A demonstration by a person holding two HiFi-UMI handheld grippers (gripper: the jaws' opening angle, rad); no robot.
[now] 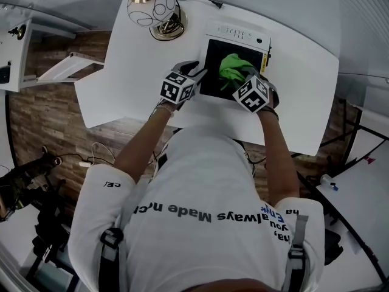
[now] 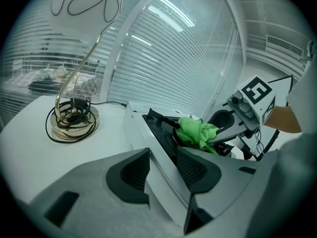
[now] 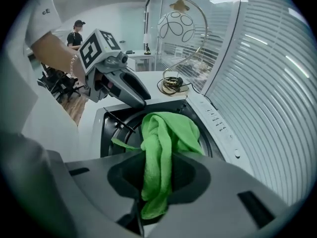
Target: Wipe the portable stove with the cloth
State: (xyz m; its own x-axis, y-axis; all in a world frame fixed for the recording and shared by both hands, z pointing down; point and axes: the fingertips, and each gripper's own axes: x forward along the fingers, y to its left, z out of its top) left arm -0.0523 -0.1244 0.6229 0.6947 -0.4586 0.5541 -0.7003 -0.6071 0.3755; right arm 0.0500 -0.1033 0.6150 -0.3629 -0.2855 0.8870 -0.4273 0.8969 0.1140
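The portable stove (image 1: 238,34) is white with a black top and sits at the far side of the white table (image 1: 304,90). A green cloth (image 1: 230,66) lies bunched on the black top. My right gripper (image 1: 247,78) is shut on the cloth (image 3: 168,133), which hangs out from between its jaws (image 3: 157,177) down over the burner. My left gripper (image 1: 198,73) is at the stove's left edge. Its jaws (image 2: 162,165) are shut on the white rim of the stove (image 2: 143,130). The right gripper (image 2: 220,132) and the cloth (image 2: 197,131) show beyond it.
A brass lamp with a wire-globe shade (image 1: 152,8) stands on the table just left of the stove, its cable coiled round the base (image 2: 73,118). Window blinds (image 3: 277,83) run behind the stove. A person (image 3: 77,31) stands far off in the room.
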